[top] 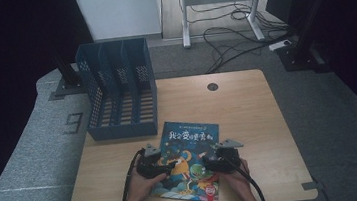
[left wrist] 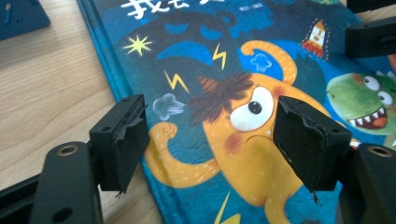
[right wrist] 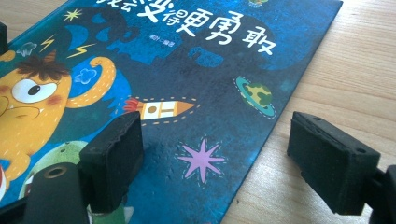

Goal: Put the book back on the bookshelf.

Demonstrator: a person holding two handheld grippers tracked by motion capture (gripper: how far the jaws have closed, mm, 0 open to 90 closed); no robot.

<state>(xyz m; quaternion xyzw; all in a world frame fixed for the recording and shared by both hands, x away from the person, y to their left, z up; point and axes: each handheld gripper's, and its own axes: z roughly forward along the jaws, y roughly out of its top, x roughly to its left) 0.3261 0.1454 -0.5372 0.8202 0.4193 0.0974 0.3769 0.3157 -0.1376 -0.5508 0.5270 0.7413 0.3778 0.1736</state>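
Observation:
A picture book (top: pixel 189 142) lies flat on the wooden table (top: pixel 251 118), near its front edge. Its blue cover shows an orange monster (left wrist: pixel 252 140), a green dinosaur and white characters. My left gripper (top: pixel 169 167) hovers low over the book's left edge; its jaws straddle that edge, open (left wrist: pixel 210 140), with one pad over bare wood and the other over the cover. My right gripper (top: pixel 209 166) is at the book's right edge, open (right wrist: pixel 215 158), one pad above the cover (right wrist: pixel 187 60) and one above the table. Neither pad pair presses on the book.
A dark blue three-slot file holder (top: pixel 117 89) stands at the table's back left, just beyond the book. A round cable hole (top: pixel 212 87) sits at the back centre. Cables and a desk frame lie on the floor behind.

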